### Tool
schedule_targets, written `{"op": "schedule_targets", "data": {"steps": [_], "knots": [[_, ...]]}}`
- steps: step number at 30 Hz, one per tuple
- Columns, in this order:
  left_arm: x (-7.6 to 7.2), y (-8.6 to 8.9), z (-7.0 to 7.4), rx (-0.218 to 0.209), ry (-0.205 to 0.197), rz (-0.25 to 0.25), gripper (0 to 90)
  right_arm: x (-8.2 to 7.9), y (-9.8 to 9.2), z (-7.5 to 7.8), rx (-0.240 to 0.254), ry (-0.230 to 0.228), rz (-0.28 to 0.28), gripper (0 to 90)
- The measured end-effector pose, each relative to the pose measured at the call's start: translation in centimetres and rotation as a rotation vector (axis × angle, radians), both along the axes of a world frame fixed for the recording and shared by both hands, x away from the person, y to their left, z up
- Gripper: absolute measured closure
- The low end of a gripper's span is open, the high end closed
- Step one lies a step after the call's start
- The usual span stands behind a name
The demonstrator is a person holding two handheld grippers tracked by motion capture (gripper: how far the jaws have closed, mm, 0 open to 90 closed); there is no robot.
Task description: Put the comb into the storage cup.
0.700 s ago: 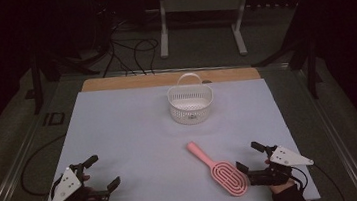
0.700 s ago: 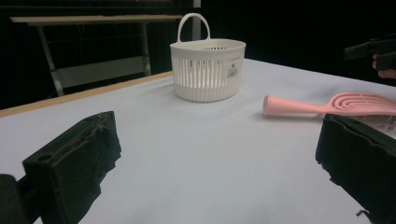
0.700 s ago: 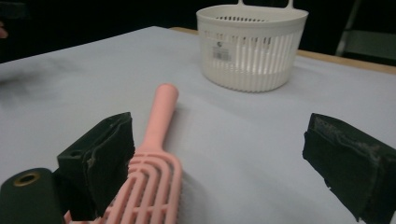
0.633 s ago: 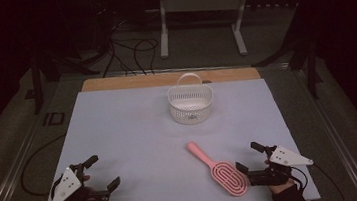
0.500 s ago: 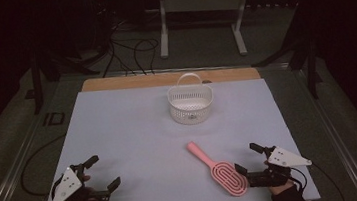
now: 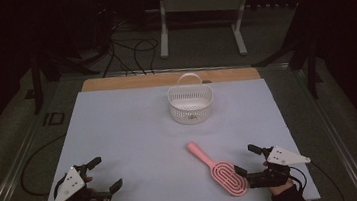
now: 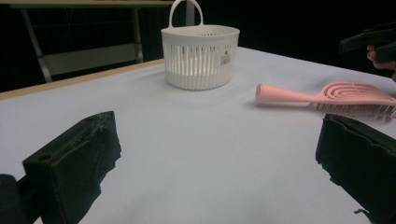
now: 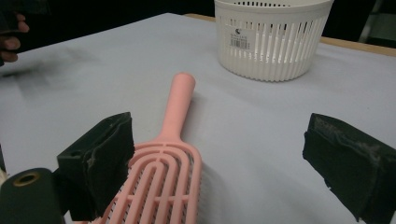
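A pink hairbrush (image 6: 220, 171) lies at the table's five o'clock, just beside the right gripper (image 6: 247, 165), whose jaws gape wide and empty. Grip the handle squarely before lifting toward the white basket (image 6: 191, 102) at twelve o'clock.

The table (image 6: 120, 137) is covered by a pale sheet — a wooden strip is left bare along its far edge. A white slotted basket (image 6: 191, 104) (handle raised) is set near the far middle; a pink vented hairbrush (image 6: 219, 170) is laid flat nearer, handle toward the basket.
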State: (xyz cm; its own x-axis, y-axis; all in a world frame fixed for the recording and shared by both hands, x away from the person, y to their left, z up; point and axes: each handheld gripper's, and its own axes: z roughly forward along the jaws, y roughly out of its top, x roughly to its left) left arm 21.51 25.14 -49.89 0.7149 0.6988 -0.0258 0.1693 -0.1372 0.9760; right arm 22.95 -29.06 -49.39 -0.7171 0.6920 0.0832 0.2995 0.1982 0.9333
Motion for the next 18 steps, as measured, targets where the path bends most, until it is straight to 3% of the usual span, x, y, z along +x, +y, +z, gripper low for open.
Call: {"op": "schedule_targets", "data": {"steps": [15, 18], "knots": [[-0.1, 0.0, 0.0, -0.005, -0.007, 0.004, 0.0, -0.3, 0.3, 1.2, -0.014, -0.002, 0.032, 8.7], [-0.1, 0.0, 0.0, -0.007, -0.006, 0.005, 0.0, -0.3, 0.4, 1.8, 0.001, -0.004, 0.042, 8.6]]}}
